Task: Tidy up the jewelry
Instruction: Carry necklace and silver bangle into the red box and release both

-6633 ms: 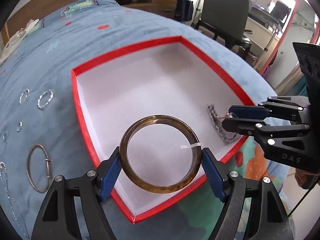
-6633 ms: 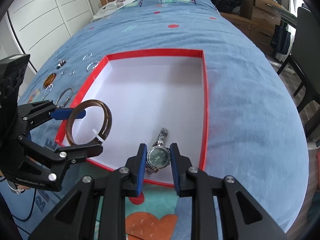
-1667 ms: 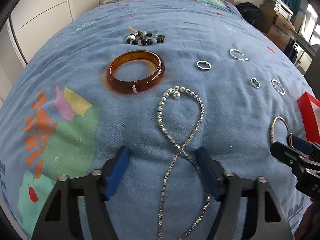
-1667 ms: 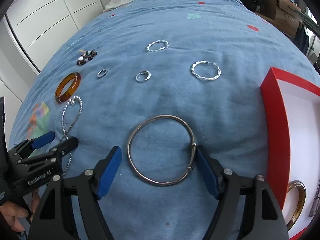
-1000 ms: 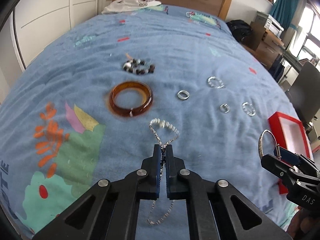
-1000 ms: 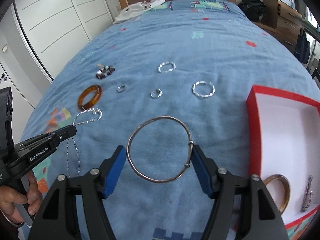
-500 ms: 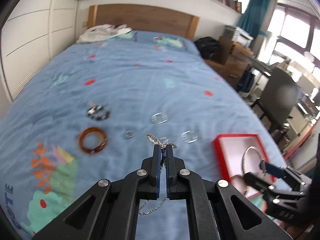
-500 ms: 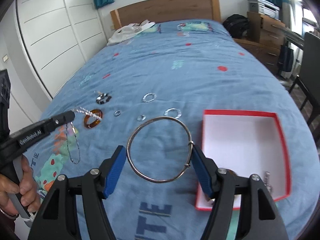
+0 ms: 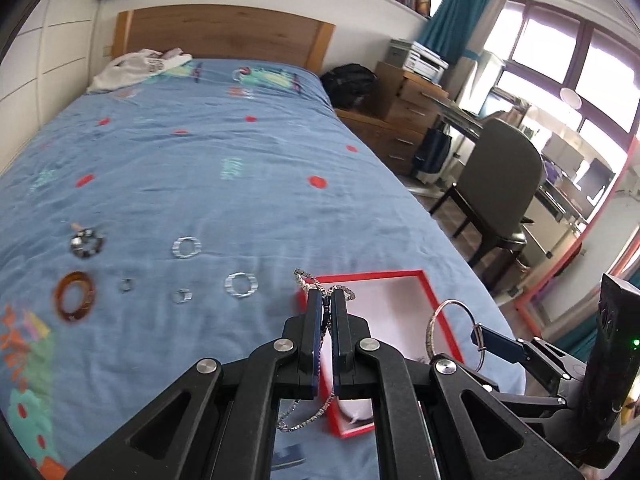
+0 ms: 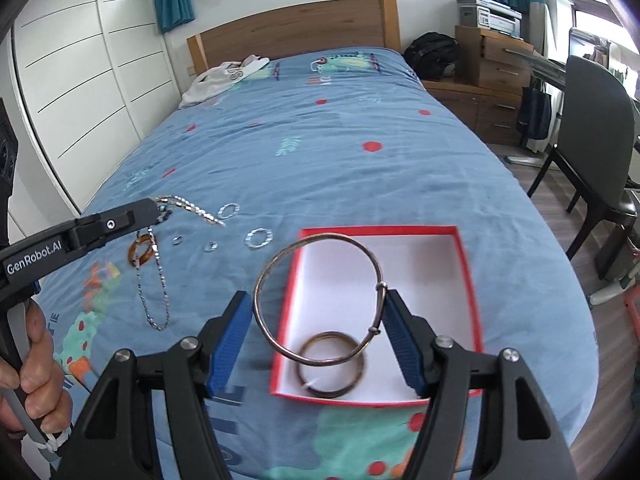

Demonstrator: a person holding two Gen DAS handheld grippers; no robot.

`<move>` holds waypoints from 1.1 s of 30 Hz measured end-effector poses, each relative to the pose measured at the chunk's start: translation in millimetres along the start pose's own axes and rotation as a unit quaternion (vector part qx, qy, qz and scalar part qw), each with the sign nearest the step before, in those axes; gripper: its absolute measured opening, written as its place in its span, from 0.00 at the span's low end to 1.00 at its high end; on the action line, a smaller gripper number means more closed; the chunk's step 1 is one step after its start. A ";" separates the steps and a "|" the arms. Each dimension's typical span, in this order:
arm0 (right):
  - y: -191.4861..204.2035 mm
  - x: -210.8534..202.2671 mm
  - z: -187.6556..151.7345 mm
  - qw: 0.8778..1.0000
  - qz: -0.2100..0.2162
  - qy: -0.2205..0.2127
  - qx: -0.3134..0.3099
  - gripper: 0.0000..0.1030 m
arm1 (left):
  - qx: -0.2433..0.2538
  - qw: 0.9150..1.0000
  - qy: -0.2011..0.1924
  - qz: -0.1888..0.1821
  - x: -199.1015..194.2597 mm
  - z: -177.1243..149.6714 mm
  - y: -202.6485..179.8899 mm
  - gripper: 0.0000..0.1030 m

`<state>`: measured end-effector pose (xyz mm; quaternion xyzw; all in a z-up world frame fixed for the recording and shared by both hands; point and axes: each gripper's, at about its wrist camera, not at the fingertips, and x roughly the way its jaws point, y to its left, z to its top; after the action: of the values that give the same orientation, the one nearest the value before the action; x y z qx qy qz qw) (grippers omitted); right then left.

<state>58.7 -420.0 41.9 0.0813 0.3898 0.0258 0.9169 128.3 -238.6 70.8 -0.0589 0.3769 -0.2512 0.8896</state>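
Jewelry sort partly done: two pieces in transit to the box [image 10: 466, 280].
Left gripper [image 9: 327, 312] is clamped on the chain [image 10: 152, 280]; right gripper [image 10: 320, 332] holds the hoop [image 10: 276, 264] above the box. One bangle [image 10: 332, 364] is boxed; an amber bangle [image 9: 74, 295], beads [image 9: 86, 242] and rings [image 9: 186, 247] remain at far left.

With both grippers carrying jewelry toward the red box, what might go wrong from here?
The silver chain necklace dangles long from the left gripper, so its tail could land outside the red box. The silver bangle, held only at two rim points by the right gripper, might slip or drop onto the amber bangle.
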 end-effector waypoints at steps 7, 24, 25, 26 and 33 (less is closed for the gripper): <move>-52.3 29.7 9.3 1.000 0.004 0.012 0.005 0.63 | 0.005 1.000 0.024 -0.017 55.4 14.1 -35.8 0.04; -111.2 115.4 21.9 0.998 0.051 0.045 0.004 0.45 | 0.000 0.996 0.081 0.024 169.6 -3.9 -43.7 0.04; -111.0 120.2 20.5 0.997 0.054 0.049 0.002 0.45 | -0.001 0.996 0.086 0.025 172.5 -7.5 -41.9 0.04; -110.4 125.3 18.5 0.997 0.054 0.054 0.000 0.45 | -0.003 0.996 0.091 0.027 175.9 -11.6 -39.7 0.04; -110.4 140.5 5.4 0.996 0.056 0.071 0.004 0.45 | -0.009 0.993 0.113 0.039 191.7 -28.6 -32.0 0.05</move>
<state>158.4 -514.0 -73.0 0.1044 0.4491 0.0818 0.8836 208.4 -358.1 -63.0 -0.0232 0.4797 -0.2180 0.8496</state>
